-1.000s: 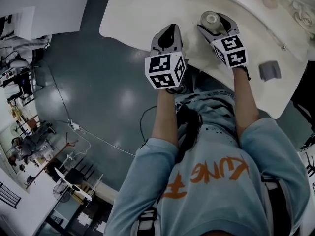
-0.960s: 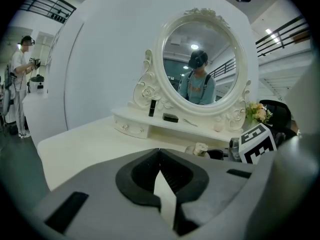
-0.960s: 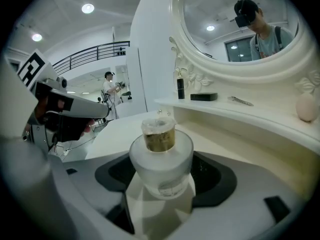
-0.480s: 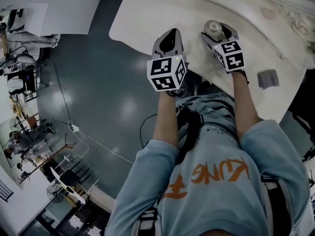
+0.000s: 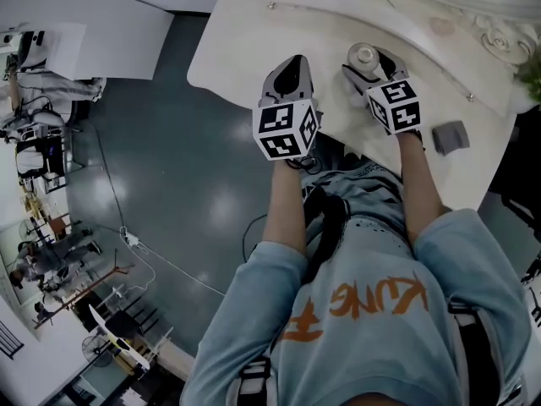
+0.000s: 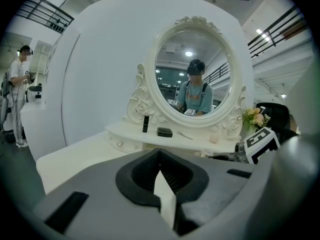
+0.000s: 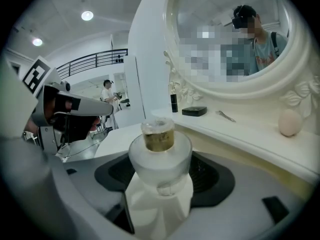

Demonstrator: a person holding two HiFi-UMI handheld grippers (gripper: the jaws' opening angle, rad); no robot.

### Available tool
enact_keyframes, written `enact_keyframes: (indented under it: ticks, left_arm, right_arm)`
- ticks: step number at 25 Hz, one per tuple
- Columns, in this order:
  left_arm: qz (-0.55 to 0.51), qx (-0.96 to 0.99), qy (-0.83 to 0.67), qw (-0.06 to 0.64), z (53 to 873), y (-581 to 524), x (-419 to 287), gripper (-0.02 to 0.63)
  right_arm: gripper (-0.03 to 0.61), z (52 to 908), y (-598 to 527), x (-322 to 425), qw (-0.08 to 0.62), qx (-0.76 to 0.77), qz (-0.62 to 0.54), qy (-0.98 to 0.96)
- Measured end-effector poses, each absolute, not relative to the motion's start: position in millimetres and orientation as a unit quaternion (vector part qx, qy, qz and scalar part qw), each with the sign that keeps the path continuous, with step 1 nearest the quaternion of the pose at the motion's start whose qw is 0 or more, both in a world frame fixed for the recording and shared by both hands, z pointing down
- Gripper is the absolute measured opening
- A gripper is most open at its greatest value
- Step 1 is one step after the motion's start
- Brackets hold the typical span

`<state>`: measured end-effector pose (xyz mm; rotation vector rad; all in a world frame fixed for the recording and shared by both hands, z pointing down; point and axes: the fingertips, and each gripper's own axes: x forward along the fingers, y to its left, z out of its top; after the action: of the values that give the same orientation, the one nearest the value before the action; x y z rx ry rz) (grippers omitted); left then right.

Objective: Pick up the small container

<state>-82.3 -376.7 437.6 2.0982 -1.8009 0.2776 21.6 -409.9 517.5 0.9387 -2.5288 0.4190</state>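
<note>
My right gripper [image 5: 372, 57] has its fingers [image 7: 145, 209] clamped on the small round frosted container [image 7: 160, 151] with the dull gold cap, gripping the wide frosted body from either side. The container sits right between those fingers, in front of the oval white-framed mirror [image 6: 192, 74], over the part of the white tabletop [image 5: 245, 32] that lies on my side of the mirror. It stands upright. Its long axis runs vertical, cap pointing at the ceiling, crosswise to the fingers, which reach in toward the mirror. In the head view the cap's top shows as a full circle, which fits that.

My left gripper [image 5: 287, 70] hovers beside it, further to the mirror's left, its fingers pressed together on nothing. The right hand is the one doing the job.

I judge the grasp made and the lift the step in hand. Whether the base is clear of the tabletop I cannot tell from these angles. A straight rise along the container's own axis should keep the cap level. The smooth rounded body might slip if the squeeze slackens.
</note>
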Motion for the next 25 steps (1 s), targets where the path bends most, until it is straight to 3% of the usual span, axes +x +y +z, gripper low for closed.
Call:
enact_keyframes:
  ticks: [25]
  left_arm:
    - [0.050,0.765,-0.628,0.130,388,-384,-65,0.021]
  right_arm:
    - [0.328,386,-414,47,0.135,0.382,0.045,-0.913]
